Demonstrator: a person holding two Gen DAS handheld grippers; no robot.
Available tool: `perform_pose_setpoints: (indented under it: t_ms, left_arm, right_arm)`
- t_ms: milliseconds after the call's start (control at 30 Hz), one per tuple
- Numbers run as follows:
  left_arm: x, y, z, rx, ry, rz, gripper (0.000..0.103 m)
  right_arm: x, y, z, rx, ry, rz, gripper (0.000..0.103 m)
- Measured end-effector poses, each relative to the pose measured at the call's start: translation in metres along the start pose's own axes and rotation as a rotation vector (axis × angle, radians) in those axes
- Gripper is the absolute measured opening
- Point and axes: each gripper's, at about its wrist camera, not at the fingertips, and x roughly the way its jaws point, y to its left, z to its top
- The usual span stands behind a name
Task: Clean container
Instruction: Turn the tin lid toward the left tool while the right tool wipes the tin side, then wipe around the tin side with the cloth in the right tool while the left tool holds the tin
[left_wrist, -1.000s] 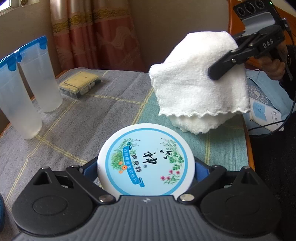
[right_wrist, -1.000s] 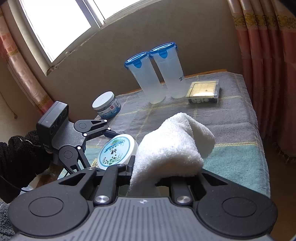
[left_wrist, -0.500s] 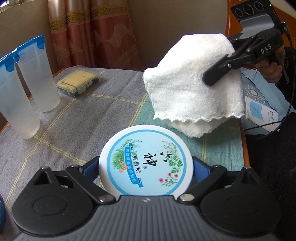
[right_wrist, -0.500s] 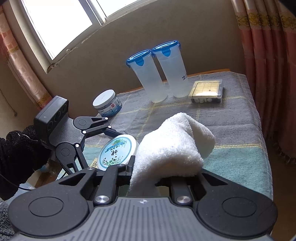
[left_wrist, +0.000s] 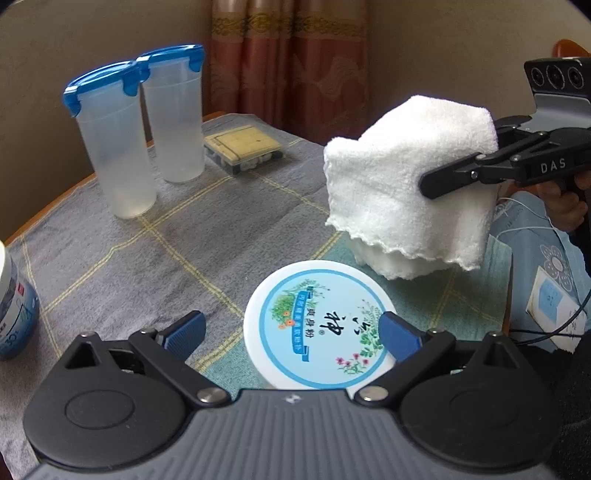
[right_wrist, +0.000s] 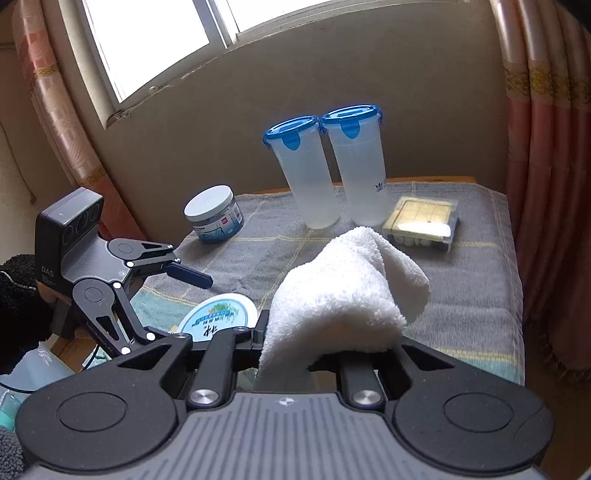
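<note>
While the right gripper (left_wrist: 432, 186) stays clamped on the white towel (left_wrist: 406, 184), holding it bunched and clear of the cloth-covered table (left_wrist: 155, 254) so a wiping face hangs free, the left gripper (left_wrist: 291, 334) has just been opening: its blue pads (left_wrist: 186, 332) now stand apart on either side of the round tin (left_wrist: 317, 328), the left one well off its rim. That tin sits on the table beneath the towel, probably released after a wipe. 2 tall tumblers (right_wrist: 328, 170) wait behind.
</note>
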Motion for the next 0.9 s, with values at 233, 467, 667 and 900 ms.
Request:
perform_pose_setpoints:
  t_ms: [233,467,667,900]
  left_arm:
    - [-0.001,0.008,-0.003,-0.088,0.023,0.022,0.100]
    - [0.004,0.008,-0.002,-0.118,0.038,0.041,0.103]
    - [0.005,0.006,-0.002,-0.116,0.042,0.052,0.103]
    - [0.005,0.004,-0.002,-0.124,0.041,0.066,0.103]
  right_arm:
    - [0.043,-0.002,0.018,-0.099,0.060,0.057,0.018]
    - [0.062,-0.012,0.000,-0.028,0.121,0.181,0.018]
    - [0.058,-0.010,-0.019,0.017,0.141,0.208,0.018]
    - [0.045,-0.003,-0.039,0.072,0.147,0.201,0.019]
